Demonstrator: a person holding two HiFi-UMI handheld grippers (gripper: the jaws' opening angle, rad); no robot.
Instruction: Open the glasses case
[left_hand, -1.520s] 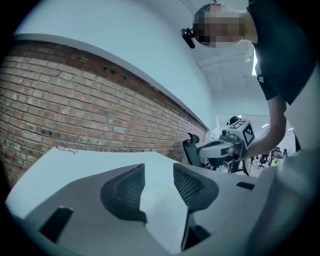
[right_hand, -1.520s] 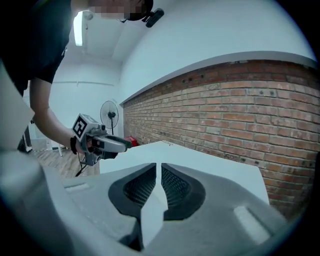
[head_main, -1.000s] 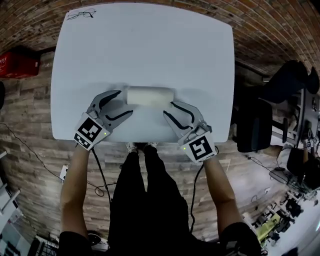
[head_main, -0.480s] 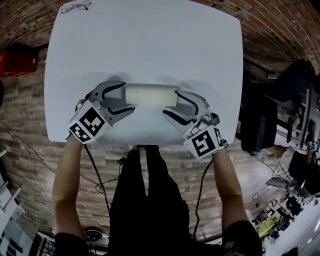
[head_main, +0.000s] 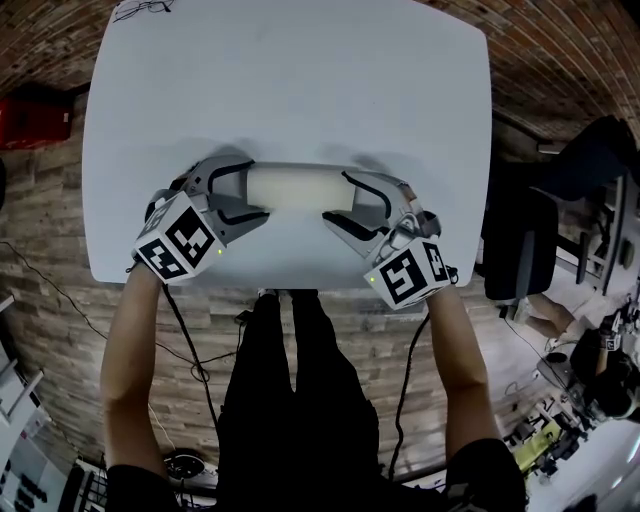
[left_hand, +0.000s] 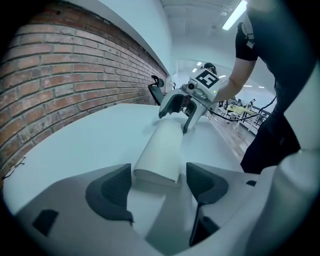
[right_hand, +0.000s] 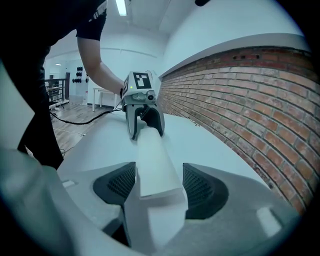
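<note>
**A:** Where is the case sitting?

**B:** The long, white, smooth-shelled glasses case lies flat on the white rectangular table. It is nearer the near edge than the far one and about midway between the left and right edges. Its length runs parallel to the near edge, and it is closed.

**A:** And the tongs?

**B:** One is at each end, facing the other along the case. The left gripper slants down at the case's left end and its jaws are opening. That end sits between its dark pads with a gap on either side, so nothing is pinched.

**A:** Is the other side the same?

**B:** Much the same. The right gripper slants down at the right end and its jaws are also opening. The case's end lies between them with a narrow gap on each side, so the ribbed faces do not press on it.

**A:** Is anything else on the table?

**B:** A pair of thin, black-framed spectacles lies at the far left corner, well apart from the case.
</note>
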